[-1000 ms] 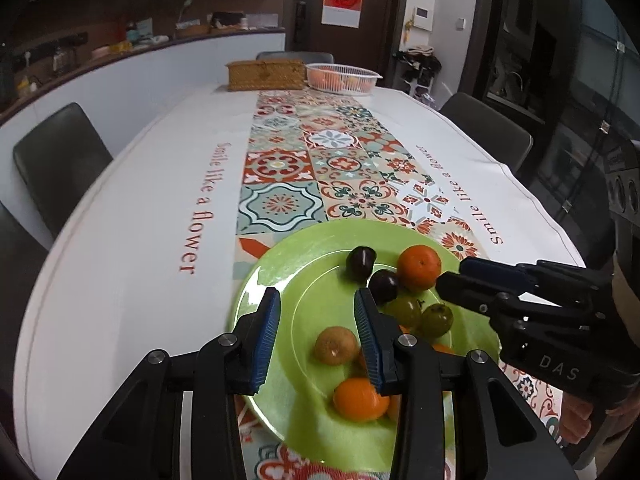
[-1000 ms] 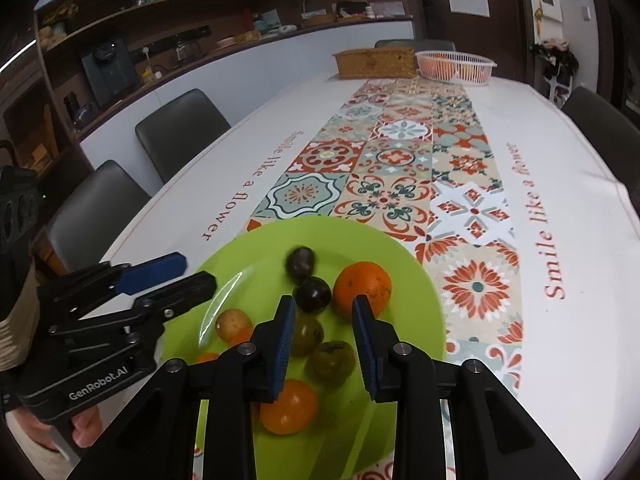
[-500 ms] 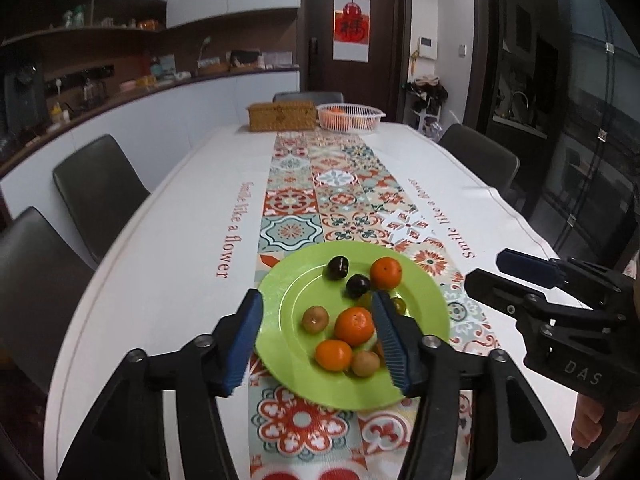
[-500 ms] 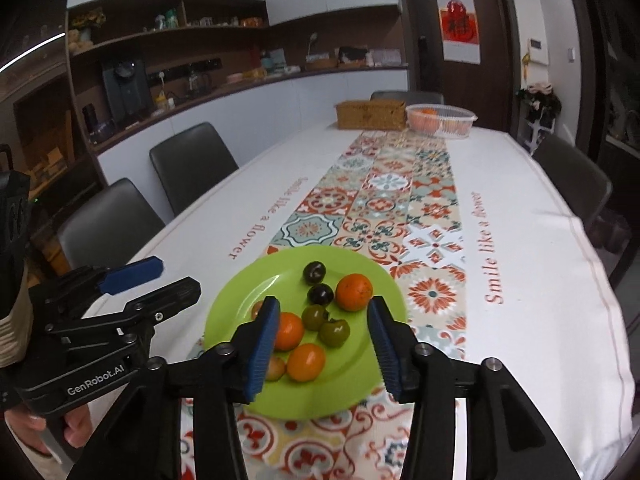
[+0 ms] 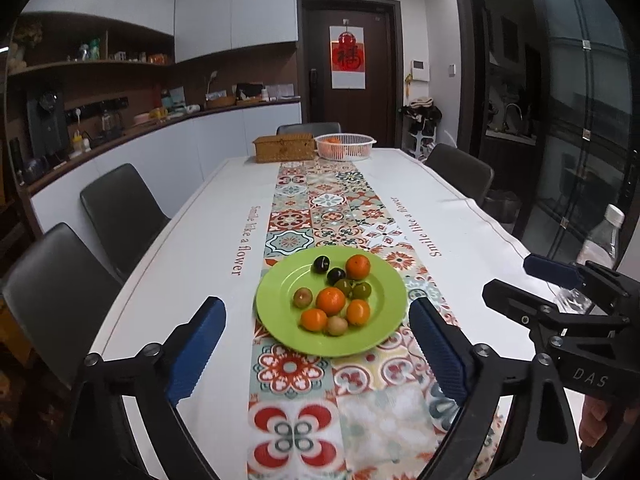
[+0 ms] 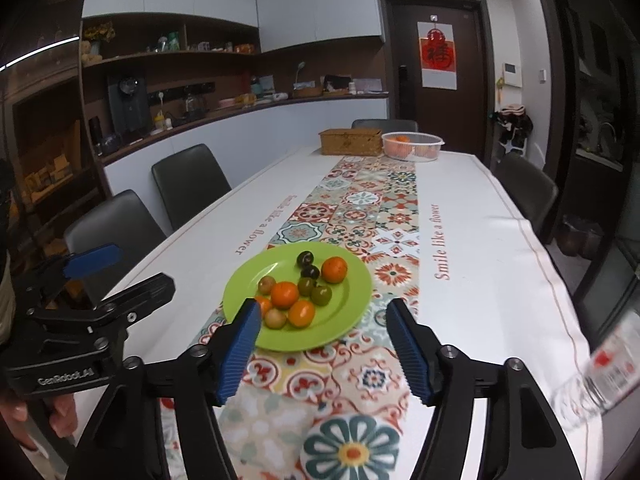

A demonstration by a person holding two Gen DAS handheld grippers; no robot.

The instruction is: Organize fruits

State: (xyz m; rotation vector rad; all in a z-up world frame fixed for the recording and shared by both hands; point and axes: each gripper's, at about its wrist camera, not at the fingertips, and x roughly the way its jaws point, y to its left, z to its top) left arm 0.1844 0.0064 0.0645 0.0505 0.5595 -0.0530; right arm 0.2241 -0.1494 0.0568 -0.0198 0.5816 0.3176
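Observation:
A green plate (image 5: 280, 292) (image 6: 352, 304) lies on the patterned runner near the table's front end. It holds several fruits: oranges (image 5: 330, 301) (image 6: 334, 269), dark plums (image 5: 321, 264) (image 6: 305, 258), green fruits (image 5: 362, 291) (image 6: 321, 294) and small brown ones (image 5: 303, 297) (image 6: 276, 318). My left gripper (image 5: 318, 354) hangs short of the plate, its jaws opening wide with nothing between them. My right gripper (image 6: 326, 350) is also back from the plate, jaws opening and empty. Each gripper shows at the edge of the other's view.
A wicker box (image 5: 285, 147) (image 6: 351, 142) and a white basket (image 5: 345, 146) (image 6: 413, 146) holding oranges stand at the table's far end. Dark chairs (image 5: 120, 208) (image 6: 188, 184) line both sides. A clear water bottle (image 5: 596, 248) (image 6: 600, 372) stands at the near right.
Both grippers have pulled back and up from over the fruits, so the whole plate now shows. Their jaws have opened from nearly closed. More oranges lie on the plate than a second ago.

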